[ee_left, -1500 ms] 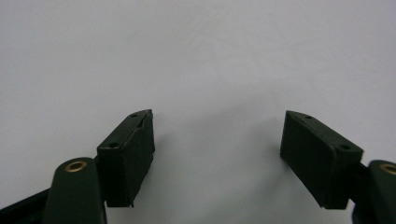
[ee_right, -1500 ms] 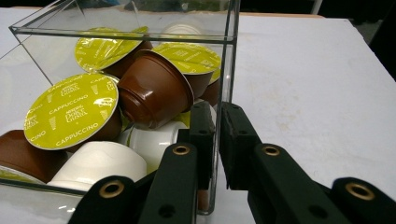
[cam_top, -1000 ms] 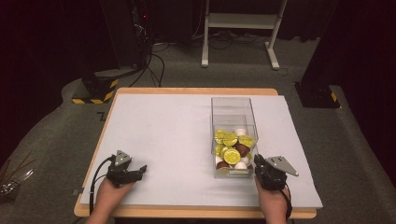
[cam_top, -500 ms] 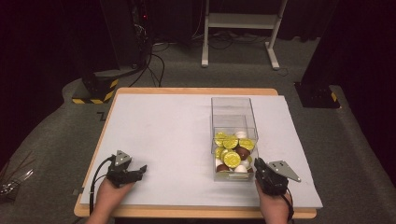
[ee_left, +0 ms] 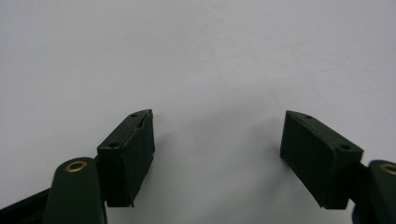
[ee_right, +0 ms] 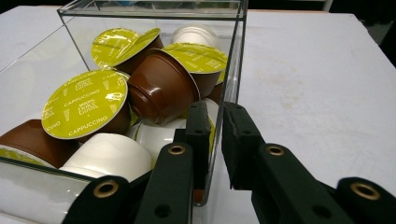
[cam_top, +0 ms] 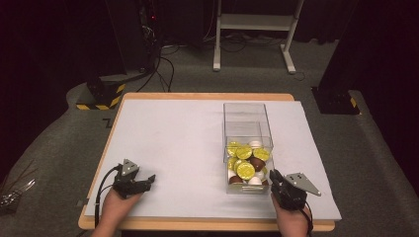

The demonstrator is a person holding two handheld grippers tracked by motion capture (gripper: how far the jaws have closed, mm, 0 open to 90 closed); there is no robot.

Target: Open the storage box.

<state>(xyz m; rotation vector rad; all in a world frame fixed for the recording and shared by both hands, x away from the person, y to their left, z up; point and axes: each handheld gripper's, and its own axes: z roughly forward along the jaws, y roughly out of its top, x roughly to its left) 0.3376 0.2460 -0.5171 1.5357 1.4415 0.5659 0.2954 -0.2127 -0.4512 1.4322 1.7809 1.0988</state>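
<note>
Capsules (cam_top: 246,167) fill the near half of a clear plastic box (cam_top: 247,117) standing right of centre on the white table (cam_top: 173,143): yellow-green foil lids marked cappuccino, brown cups, white cups, heaped loosely. Far half of the box bare. Beyond the table: a white stand's legs (cam_top: 252,34), a black-and-yellow striped block (cam_top: 101,94), cables on grey floor.

Right tool (cam_top: 274,178) at the box's near right corner, held by the right hand (cam_top: 291,219) coming in from the bottom edge. In the right gripper view the right tool (ee_right: 215,122) straddles the box's right wall: one jaw inside among the capsules, the other outside, closed on that thin wall with only a narrow gap between them. A white capsule (ee_right: 156,135) sits just beside the inner jaw.

Left tool (cam_top: 146,180) rests low over bare table at the near left, well apart from the box, left hand (cam_top: 116,207) behind it. In the left gripper view the left tool (ee_left: 217,140) stands wide open, nothing between its jaws
</note>
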